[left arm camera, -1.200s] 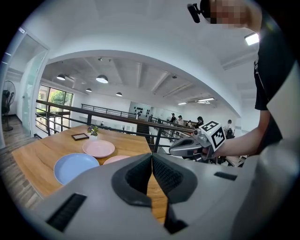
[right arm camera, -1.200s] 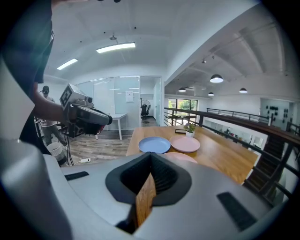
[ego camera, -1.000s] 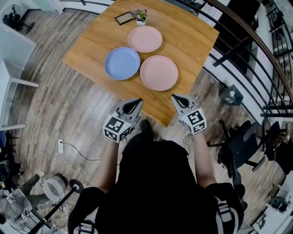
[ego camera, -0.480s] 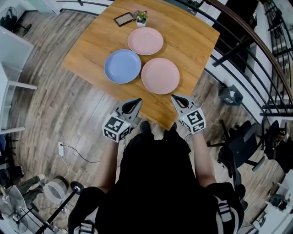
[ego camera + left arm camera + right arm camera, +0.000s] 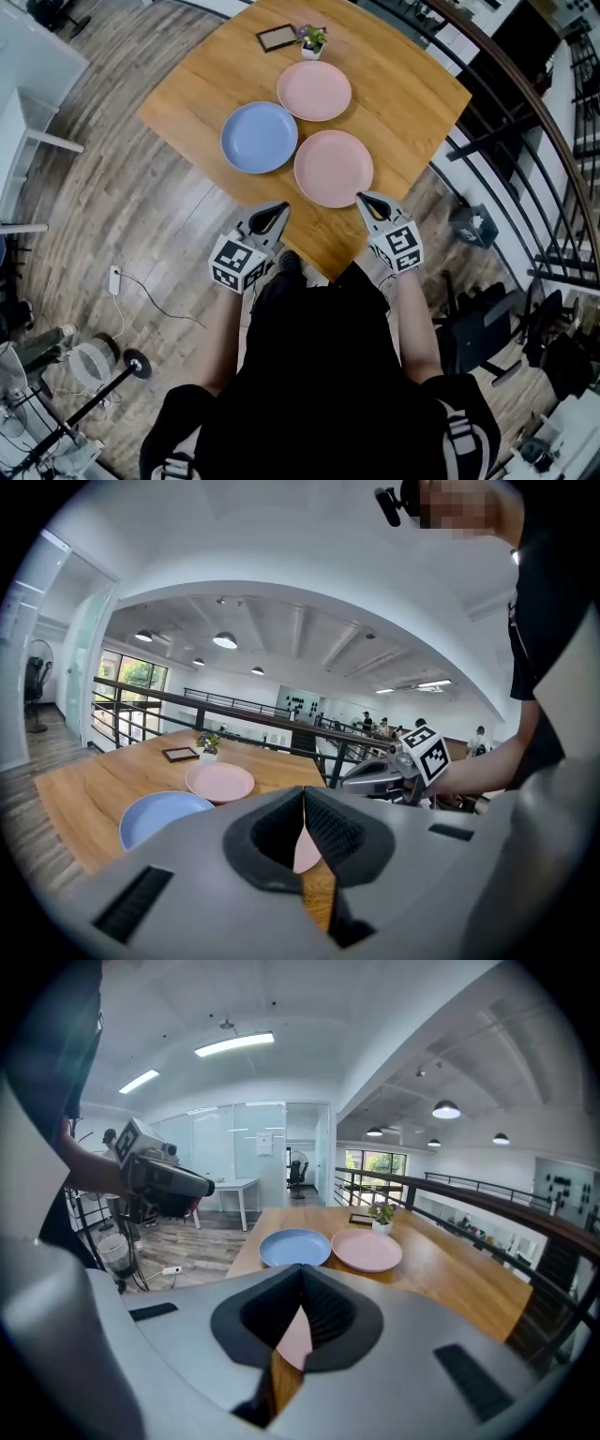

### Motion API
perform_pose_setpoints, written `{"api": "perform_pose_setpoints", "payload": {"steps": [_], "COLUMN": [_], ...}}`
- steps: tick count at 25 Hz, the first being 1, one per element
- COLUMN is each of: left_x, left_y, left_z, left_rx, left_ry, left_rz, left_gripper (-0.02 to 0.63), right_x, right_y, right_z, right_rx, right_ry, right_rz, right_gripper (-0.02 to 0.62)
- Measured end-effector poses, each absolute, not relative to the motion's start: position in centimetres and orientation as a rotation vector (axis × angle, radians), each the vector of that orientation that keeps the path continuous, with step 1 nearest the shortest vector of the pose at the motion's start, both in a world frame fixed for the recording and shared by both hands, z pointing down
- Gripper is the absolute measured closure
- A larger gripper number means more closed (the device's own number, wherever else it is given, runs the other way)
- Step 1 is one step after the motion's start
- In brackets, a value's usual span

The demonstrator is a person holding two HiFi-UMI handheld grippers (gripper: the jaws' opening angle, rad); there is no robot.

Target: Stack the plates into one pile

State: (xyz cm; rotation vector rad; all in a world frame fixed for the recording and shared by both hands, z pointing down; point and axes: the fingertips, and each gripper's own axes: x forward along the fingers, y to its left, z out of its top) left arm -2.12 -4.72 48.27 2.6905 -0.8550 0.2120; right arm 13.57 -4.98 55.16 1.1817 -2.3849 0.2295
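Head view: nearest plate (image 5: 333, 168) closer.

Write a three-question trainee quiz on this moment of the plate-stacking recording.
1. True or false: one plate already lies on top of another on the table.
2. Multiple choice: in the head view, the blue plate lies A) left of the near pink plate, B) right of it, C) on top of it.
3. Fill in: the left gripper and the right gripper both have their jaws ____, with nothing between them.

Key
1. False: the blue plate, the near pink plate and the far pink plate each lie flat on the wood, none stacked.
2. A.
3. Shut.
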Motion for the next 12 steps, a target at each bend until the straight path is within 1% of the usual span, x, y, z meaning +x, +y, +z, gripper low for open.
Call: {"api": "perform_pose_setpoints", "payload": {"steps": [12], "left_x": [-1.1], "left_y": [-5.4], "left_z": [49.6], "left_rx": [2.565], "left_ry": [-1.059], "left_rz": [0.221], "left_gripper": [0.584], "right_x": [17.5], "right_y": [-8.9], "right_z": [59.1], "right_rx": [1.022], "right_ry": [-2.342], "right_rz": [0.245], "right_gripper": [0.583]}}
